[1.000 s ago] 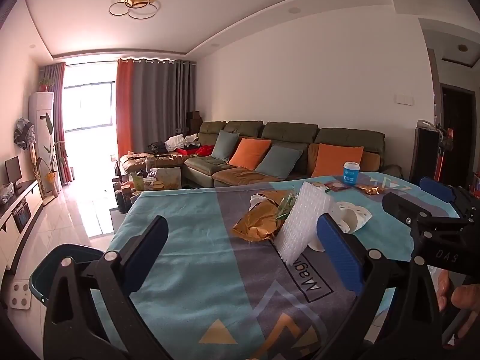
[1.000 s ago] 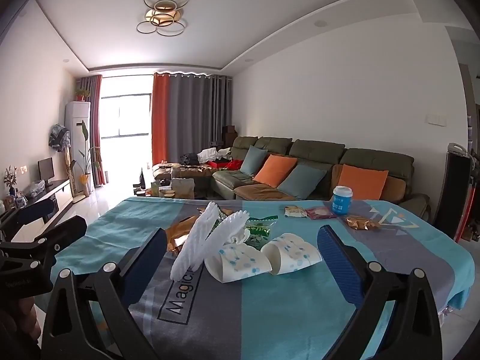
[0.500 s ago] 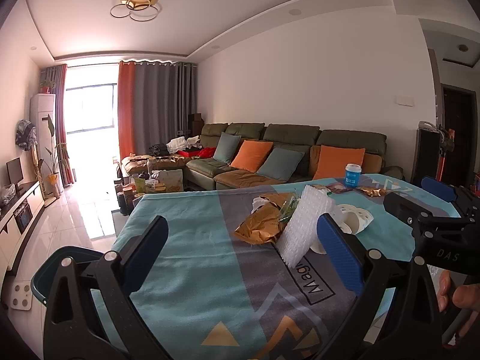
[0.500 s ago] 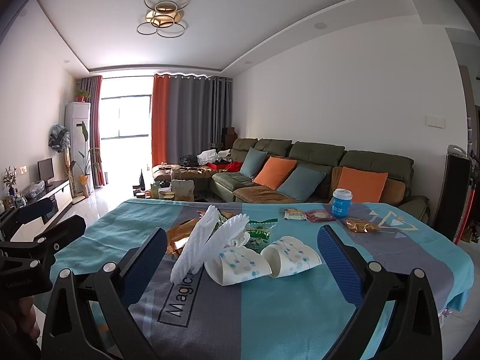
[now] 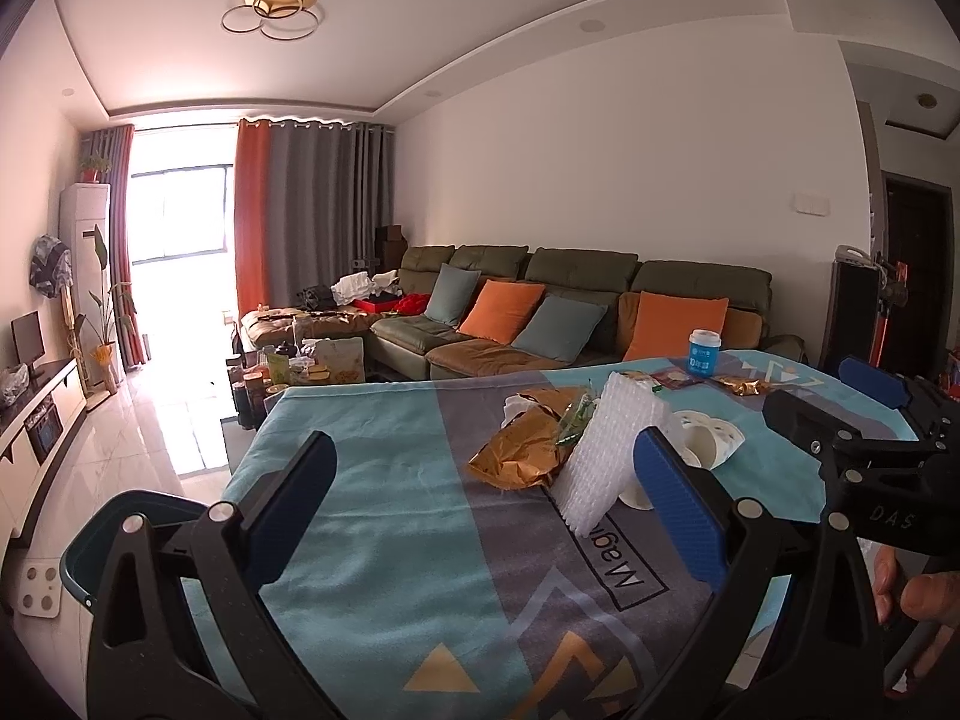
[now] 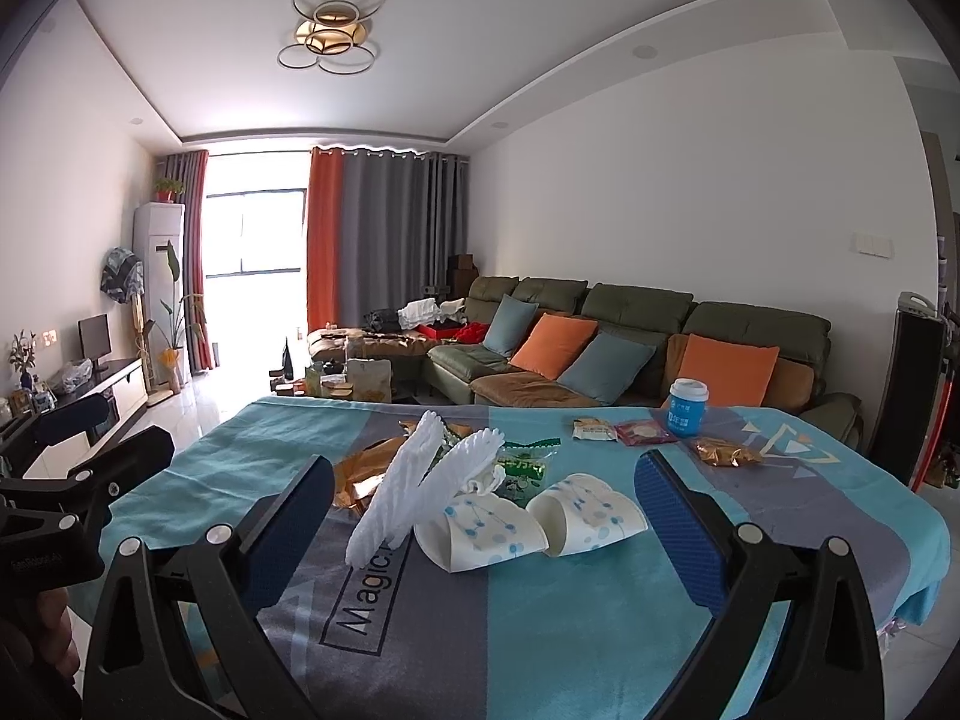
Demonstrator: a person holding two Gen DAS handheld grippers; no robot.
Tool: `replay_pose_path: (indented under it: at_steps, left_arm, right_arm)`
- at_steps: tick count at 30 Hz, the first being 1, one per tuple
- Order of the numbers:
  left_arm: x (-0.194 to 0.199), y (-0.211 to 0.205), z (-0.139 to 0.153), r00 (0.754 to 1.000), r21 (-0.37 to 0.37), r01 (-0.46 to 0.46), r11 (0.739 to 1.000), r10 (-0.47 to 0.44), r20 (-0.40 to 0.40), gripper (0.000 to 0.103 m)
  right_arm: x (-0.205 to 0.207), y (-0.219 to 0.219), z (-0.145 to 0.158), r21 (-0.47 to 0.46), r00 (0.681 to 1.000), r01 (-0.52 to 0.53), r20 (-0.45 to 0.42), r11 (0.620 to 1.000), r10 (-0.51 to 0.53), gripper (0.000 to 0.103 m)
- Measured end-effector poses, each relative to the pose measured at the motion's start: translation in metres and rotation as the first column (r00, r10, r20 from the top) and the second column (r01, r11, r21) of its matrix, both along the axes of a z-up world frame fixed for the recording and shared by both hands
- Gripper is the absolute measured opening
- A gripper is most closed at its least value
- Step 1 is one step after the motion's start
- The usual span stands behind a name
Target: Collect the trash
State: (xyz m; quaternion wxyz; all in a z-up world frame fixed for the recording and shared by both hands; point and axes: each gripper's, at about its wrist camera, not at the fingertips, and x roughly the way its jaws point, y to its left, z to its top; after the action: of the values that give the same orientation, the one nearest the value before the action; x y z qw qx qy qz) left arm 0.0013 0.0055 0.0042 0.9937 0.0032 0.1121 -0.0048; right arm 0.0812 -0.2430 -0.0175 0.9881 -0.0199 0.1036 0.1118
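Two paper cups (image 6: 528,525) plain in right view; left view adds bin (image 5: 120,531) beside desk (image 5: 384,504). Both grippers level, fingers spread, empty.

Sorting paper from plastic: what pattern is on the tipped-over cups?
White with blue dots and thin lines; paper cups, right wrist view.

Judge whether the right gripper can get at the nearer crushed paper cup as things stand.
Probably yes: the right gripper is open and empty, and the nearer paper cup lies ahead between its fingers with nothing in front; only the white foam sheet crowds its left.
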Motion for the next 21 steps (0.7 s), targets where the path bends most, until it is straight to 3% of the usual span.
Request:
replay_pose_path:
  at_steps: [21]
  left_arm:
    - [-0.0037, 0.0049, 0.0012, 1.0, -0.041, 0.004, 0.999, -0.004, -0.015, 0.098]
  right_arm:
    - [-0.0011, 0.0023, 0.0007, -0.003, 1.0, -0.002, 0.0, 1.0, 0.002, 0.097]
